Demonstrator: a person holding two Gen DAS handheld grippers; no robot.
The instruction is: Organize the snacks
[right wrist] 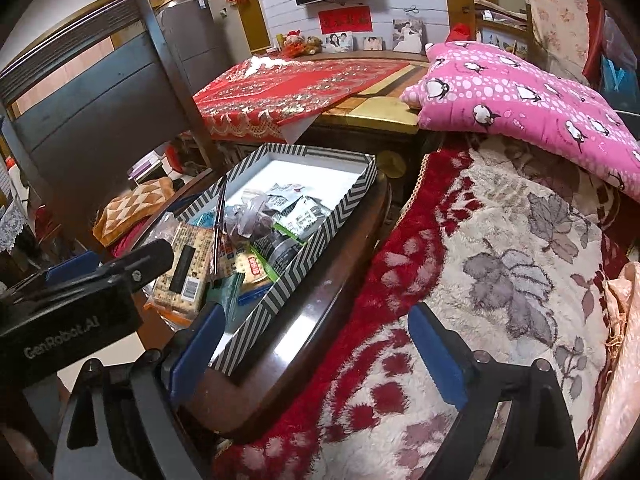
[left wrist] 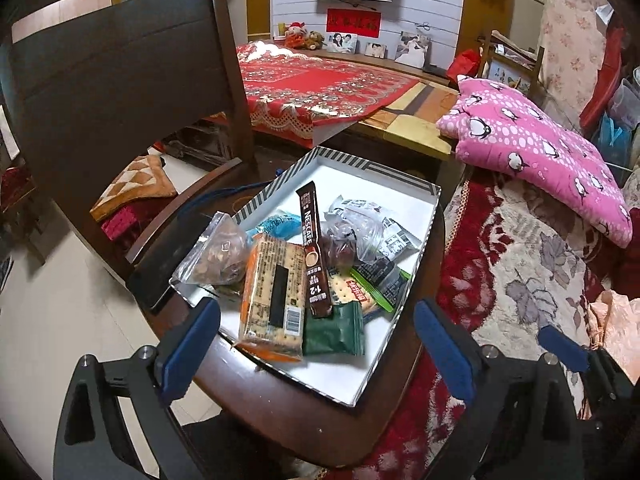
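Dark wooden table (left wrist: 256, 392) carries a shallow striped box (left wrist: 404, 188) with white floor, sitting at the table edge just beside a red-and-cream floral blanket (left wrist: 520, 264); pink penguin cushion (left wrist: 532, 148) lies on the blanket farther back. All snacks are inside the box, piled toward its near half, far end bare. Biggest is an orange cracker pack (left wrist: 272, 296), tilted, its near end over the box rim. Clear bag of nuts (left wrist: 218, 252) leans over the left rim, touching the cracker pack. Brown Nescafe stick (left wrist: 314, 248) lies lengthwise across the pile, on top. Clear bag with dark round pieces (left wrist: 348, 240) just right of the stick, white-and-black sachets (left wrist: 384, 224) behind it. Dark green packet (left wrist: 334, 330) at the near end, touching the cracker pack. Green-edged dark pouch (left wrist: 380, 280) by the right wall. Left gripper (left wrist: 316, 352) hovers above the near end of the box, fingers wide apart, nothing between the pads. Right gripper (right wrist: 320, 356) over the table edge and blanket, fingers wide apart, holding nothing.
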